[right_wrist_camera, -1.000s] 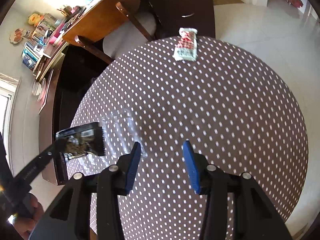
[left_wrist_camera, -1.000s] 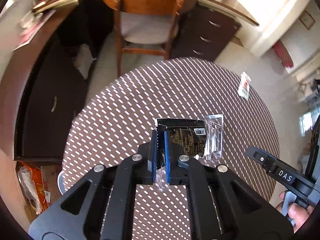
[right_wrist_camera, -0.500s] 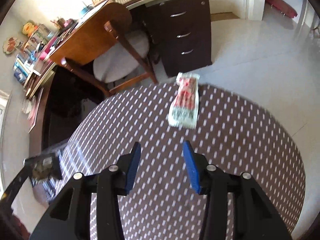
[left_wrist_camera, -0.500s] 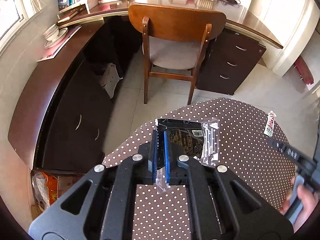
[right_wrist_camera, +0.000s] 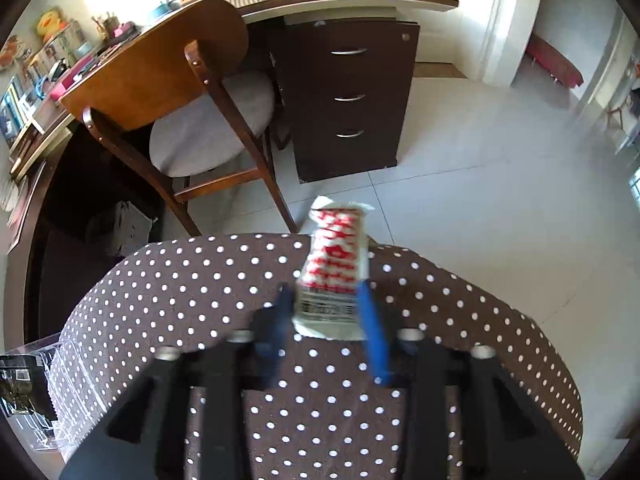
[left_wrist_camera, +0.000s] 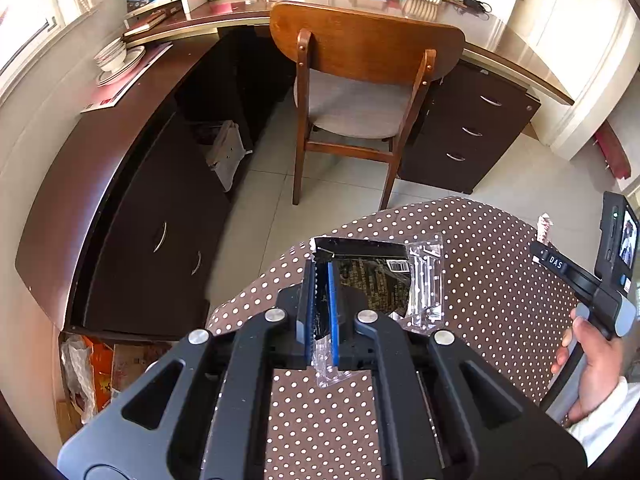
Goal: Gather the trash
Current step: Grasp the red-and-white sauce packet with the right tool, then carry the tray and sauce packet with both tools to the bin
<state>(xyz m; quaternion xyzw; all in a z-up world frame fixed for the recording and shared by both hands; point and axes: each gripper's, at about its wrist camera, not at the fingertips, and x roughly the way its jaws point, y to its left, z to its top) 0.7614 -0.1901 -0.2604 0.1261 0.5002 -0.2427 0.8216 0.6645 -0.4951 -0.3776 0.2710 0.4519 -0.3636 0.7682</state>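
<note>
My left gripper [left_wrist_camera: 322, 268] is shut on a black foil packet [left_wrist_camera: 372, 276] and a clear plastic wrapper [left_wrist_camera: 426, 280], held over the edge of the round polka-dot table [left_wrist_camera: 500, 280]. In the right wrist view a white wrapper with red print [right_wrist_camera: 334, 264] lies at the table's far edge [right_wrist_camera: 200, 280]. My right gripper [right_wrist_camera: 326, 304] straddles its near end, jaws closing, with the blue fingers [right_wrist_camera: 370, 320] blurred close beside it. The black packet [right_wrist_camera: 20, 388] shows at far left. A hand [left_wrist_camera: 592, 368] holds the right gripper.
A wooden chair [left_wrist_camera: 360, 80] stands just beyond the table, in front of a curved dark desk with a drawer unit [left_wrist_camera: 472, 132]. A grey bin [left_wrist_camera: 226, 152] sits under the desk. Bags and cardboard [left_wrist_camera: 84, 364] lie on the floor at lower left.
My right gripper moved forward across the table to the white and red wrapper, and its jaws narrowed around it. My left gripper, still holding the packet, drew back toward the table's edge.
</note>
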